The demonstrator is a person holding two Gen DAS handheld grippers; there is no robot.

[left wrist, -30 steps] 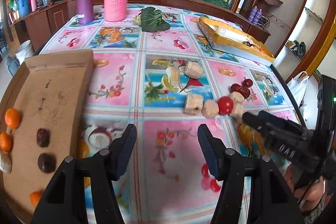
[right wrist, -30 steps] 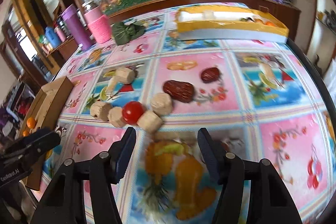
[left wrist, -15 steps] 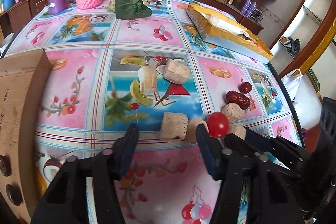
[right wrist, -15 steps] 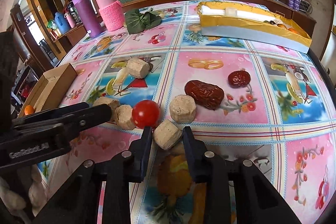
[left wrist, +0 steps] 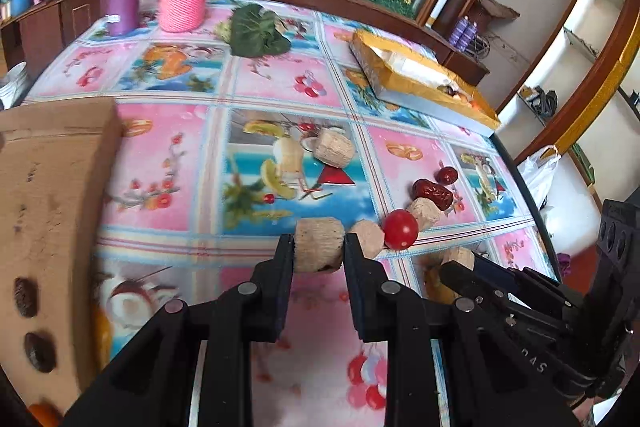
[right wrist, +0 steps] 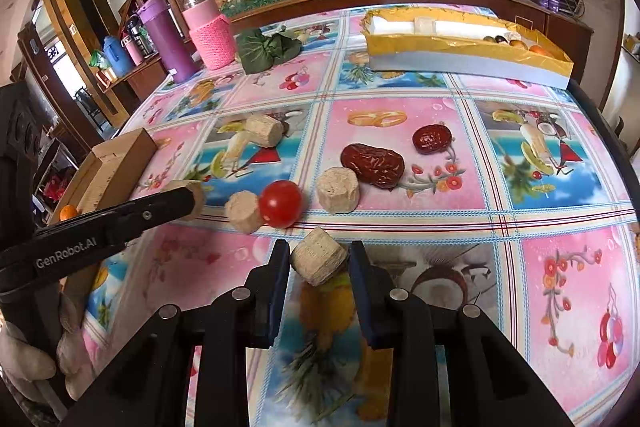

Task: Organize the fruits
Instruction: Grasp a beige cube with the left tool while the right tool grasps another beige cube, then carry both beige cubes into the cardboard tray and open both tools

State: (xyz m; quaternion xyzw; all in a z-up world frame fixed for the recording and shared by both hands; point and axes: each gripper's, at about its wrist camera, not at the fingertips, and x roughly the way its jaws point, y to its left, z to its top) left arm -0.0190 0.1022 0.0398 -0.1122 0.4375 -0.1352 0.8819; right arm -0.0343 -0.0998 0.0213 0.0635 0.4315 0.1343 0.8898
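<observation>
My left gripper (left wrist: 319, 251) is shut on a beige cylindrical fruit chunk (left wrist: 319, 244) at table level. My right gripper (right wrist: 319, 259) is shut on another beige chunk (right wrist: 319, 259); it shows in the left wrist view (left wrist: 460, 259) to the right. Between them lie a third chunk (right wrist: 244, 211) and a cherry tomato (right wrist: 281, 203). Beyond sit another chunk (right wrist: 338, 184), a large red date (right wrist: 373, 165), a small date (right wrist: 432, 139) and a far chunk (right wrist: 264, 130). A cardboard tray (left wrist: 52, 211) at left holds dark dates (left wrist: 26, 303).
A gold-lined box (right wrist: 464, 45) with fruits lies at the back right. A purple flask (right wrist: 164, 39), a pink knitted jar (right wrist: 210, 31) and a green leaf bundle (right wrist: 266, 49) stand at the back. The table edge (right wrist: 608, 147) runs on the right.
Both grippers advanced to the fruit cluster and closed: the left onto the leftmost beige chunk, the right onto the nearest beige chunk.
</observation>
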